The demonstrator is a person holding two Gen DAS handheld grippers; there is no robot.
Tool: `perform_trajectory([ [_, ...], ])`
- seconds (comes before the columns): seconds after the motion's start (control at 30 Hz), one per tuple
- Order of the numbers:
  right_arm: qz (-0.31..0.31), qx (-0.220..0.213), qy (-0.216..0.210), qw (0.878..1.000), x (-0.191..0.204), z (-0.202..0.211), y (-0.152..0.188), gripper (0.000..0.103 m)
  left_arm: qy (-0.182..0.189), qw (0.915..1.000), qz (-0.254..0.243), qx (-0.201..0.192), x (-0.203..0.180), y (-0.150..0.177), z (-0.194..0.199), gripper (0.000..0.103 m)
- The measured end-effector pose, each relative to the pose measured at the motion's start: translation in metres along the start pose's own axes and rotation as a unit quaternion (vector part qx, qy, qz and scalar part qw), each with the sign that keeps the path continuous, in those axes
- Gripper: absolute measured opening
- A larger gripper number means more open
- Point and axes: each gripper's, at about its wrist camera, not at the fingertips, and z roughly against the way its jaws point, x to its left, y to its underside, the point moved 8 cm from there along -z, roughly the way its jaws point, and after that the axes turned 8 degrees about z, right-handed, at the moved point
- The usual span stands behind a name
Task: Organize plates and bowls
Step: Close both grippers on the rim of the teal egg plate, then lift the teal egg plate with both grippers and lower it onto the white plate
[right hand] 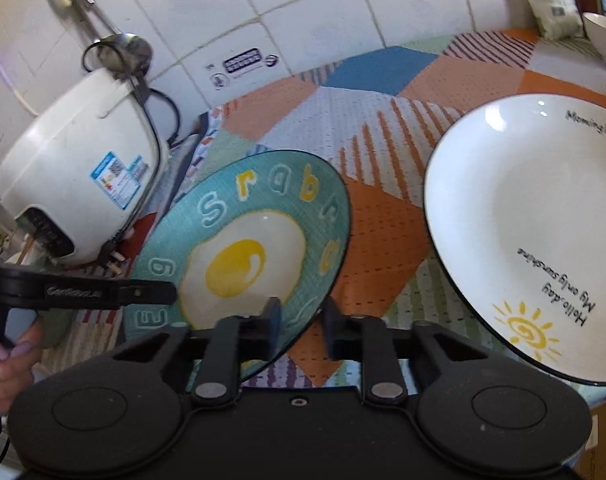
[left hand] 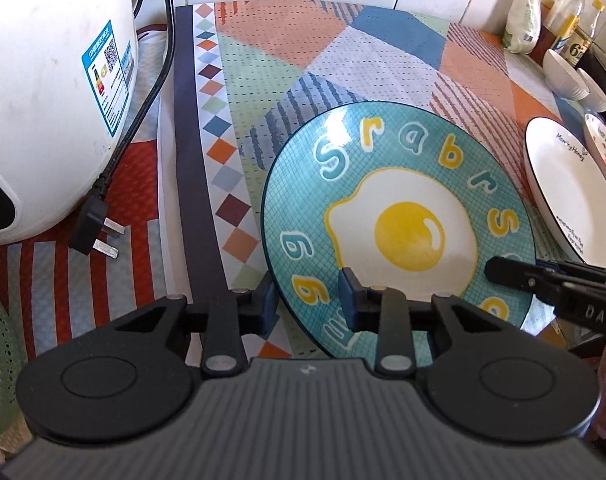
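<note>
Plates sat on a patterned cloth (left hand: 383, 40), and the teal egg plate (left hand: 399, 216) lay directly ahead of both claws, its rim already between each pair of fingers. The left gripper (left hand: 307, 304) straddled the near-left rim, seemingly clamped on it, while the right gripper (right hand: 301, 320) pinched the near-right rim, so each hand held its own side. The plate was round, shallow, glazed and slick (likely to slip if tilted). The white plate (right hand: 523, 232) lay just beside it to the right, with stacked white bowls (left hand: 571, 76) beyond; a rice cooker (left hand: 51, 92) stood left.
</note>
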Motion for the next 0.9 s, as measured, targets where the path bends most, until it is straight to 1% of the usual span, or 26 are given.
perform_trajectory([
  [0.07,-0.021,0.0,-0.003,1.0,-0.003,-0.001,0.0,0.02,0.001,1.0,0.002,0.002,0.0,0.0,-0.001,0.031],
  [0.17,-0.036,0.004,0.001,0.999,-0.004,-0.003,-0.001,0.02,0.007,0.9997,0.017,0.013,0.001,-0.002,-0.003,0.032],
  [0.23,-0.034,0.009,0.001,0.999,-0.003,-0.004,-0.002,0.02,-0.003,0.9998,0.001,0.019,-0.003,-0.002,-0.003,0.034],
  [0.3,-0.032,0.019,-0.004,0.999,-0.004,-0.004,-0.004,0.02,-0.009,0.9998,-0.001,0.016,-0.005,-0.003,-0.001,0.034],
  [0.37,-0.03,0.023,-0.008,0.999,-0.004,-0.001,-0.005,0.02,-0.013,0.9999,-0.006,0.004,-0.008,-0.005,0.004,0.033],
  [0.43,-0.008,0.016,-0.006,1.0,0.0,0.004,-0.008,0.02,-0.012,0.9998,-0.013,-0.003,-0.011,-0.005,0.01,0.032],
  [0.5,0.005,0.015,-0.002,1.0,0.002,0.01,-0.009,0.021,-0.004,1.0,0.0,0.0,-0.012,-0.005,0.014,0.032],
  [0.6,0.032,0.002,0.004,0.999,0.006,0.023,-0.012,0.021,0.014,0.9997,0.019,0.0,-0.016,-0.004,0.022,0.032],
  [0.7,0.053,-0.006,0.005,0.999,0.007,0.039,-0.017,0.021,0.021,0.9997,0.008,-0.008,-0.028,-0.004,0.033,0.032],
  [0.77,0.054,-0.012,0.007,0.998,0.005,0.05,-0.02,0.021,0.025,0.9996,0.003,-0.015,-0.039,-0.004,0.041,0.032],
  [0.9,0.05,-0.033,0.018,0.998,-0.001,0.077,-0.023,0.022,0.037,0.9987,-0.022,-0.027,-0.067,-0.009,0.056,0.032],
])
